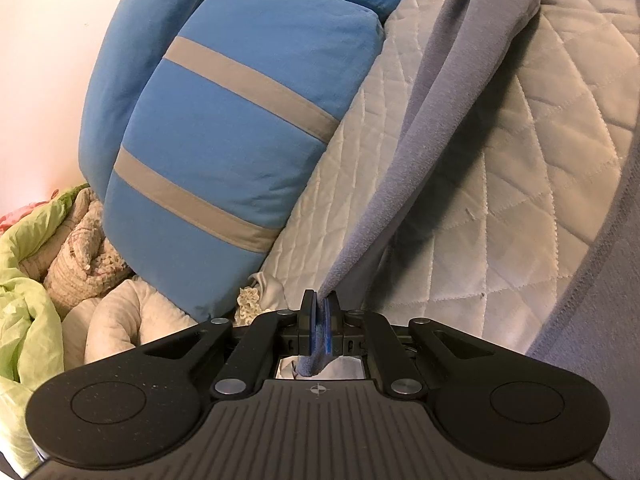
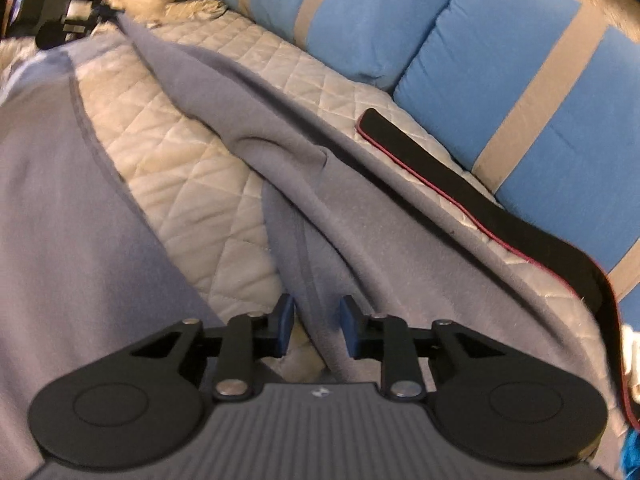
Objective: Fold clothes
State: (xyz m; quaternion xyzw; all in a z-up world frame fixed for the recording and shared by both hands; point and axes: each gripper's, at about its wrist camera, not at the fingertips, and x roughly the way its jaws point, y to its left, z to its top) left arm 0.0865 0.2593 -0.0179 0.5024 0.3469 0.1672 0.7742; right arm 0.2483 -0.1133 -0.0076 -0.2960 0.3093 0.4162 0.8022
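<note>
A grey fleece garment [image 2: 304, 168] lies stretched across the quilted white bed cover [image 2: 180, 148]. My left gripper [image 1: 319, 300] is shut on one end of the garment [image 1: 432, 112] and holds it taut, lifted off the cover. It also shows in the right wrist view [image 2: 60, 8] at the far top left. My right gripper [image 2: 316, 312] is open, its blue pads either side of a fold of the garment, apart from it. A black band with red piping [image 2: 480, 208] runs along the garment's far edge.
Blue pillows with grey stripes [image 1: 224, 136] line the bed's far side, also in the right wrist view [image 2: 520, 80]. A green cloth [image 1: 28, 280] and beige knitted things [image 1: 80, 252] lie heaped at the left. Another grey part of cloth [image 2: 60, 220] covers the near left.
</note>
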